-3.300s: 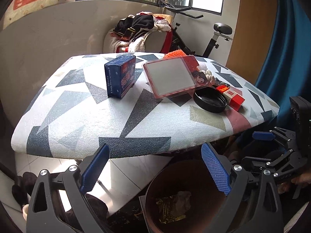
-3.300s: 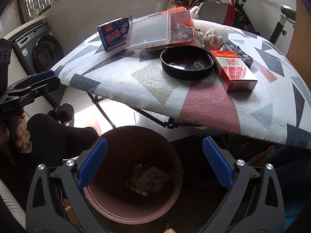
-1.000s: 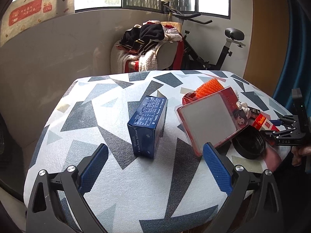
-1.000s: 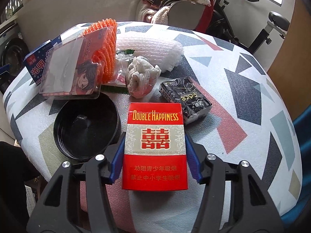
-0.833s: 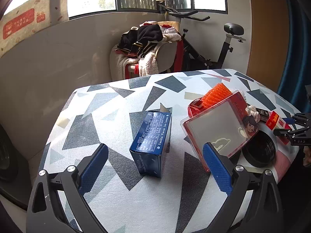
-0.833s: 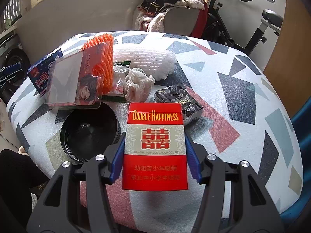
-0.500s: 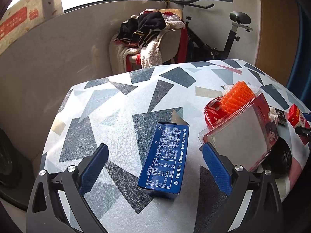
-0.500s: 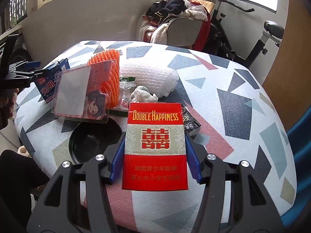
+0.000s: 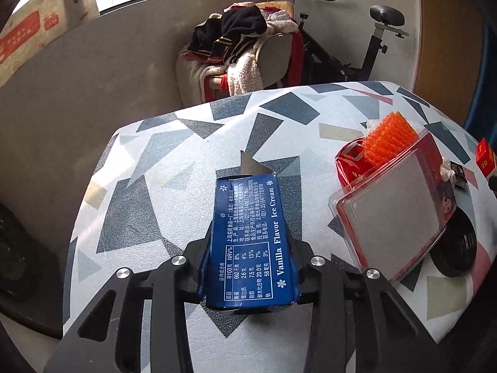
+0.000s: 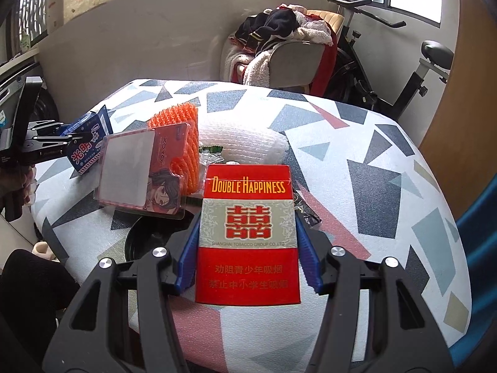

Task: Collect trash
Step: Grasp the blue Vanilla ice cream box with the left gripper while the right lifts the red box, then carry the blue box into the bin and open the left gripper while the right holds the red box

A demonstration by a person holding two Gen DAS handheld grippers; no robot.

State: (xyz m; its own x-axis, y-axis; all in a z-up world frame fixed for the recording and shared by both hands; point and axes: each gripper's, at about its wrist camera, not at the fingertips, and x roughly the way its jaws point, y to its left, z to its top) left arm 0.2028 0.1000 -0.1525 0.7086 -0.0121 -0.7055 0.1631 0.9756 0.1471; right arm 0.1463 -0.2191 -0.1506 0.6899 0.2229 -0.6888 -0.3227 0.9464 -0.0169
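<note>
— White foam cover printed with grey, blue and red shapes, that's the worktop (image 9: 174,168) I'm leaning over. What's on it from your side?

— Biggest piece is the clear plastic pack with the red card (image 9: 393,214), propped up against an orange bristled thing (image 9: 388,135). Behind those I see a white foam net sleeve (image 10: 245,143) lying flat. A black round lid (image 9: 459,248) sits partly under the pack's near edge.

— And my two pieces of trash?

— Your left gripper (image 9: 248,270) has the blue ice cream box (image 9: 253,236) between its jaws, which are closing on the box's sides; the pads already touch it. The box's near end is at the worktop surface, and its far flap (image 9: 251,166) stands open.

— The right one?

— Your right gripper (image 10: 247,250) is clamped on the red cigarette pack (image 10: 247,233), blue pads (image 10: 188,258) pressed against both long sides, front face towards the camera. It looks clear of the worktop, though I can't be sure. A small dark wrapper (image 10: 306,209) peeks out just behind it.
</note>
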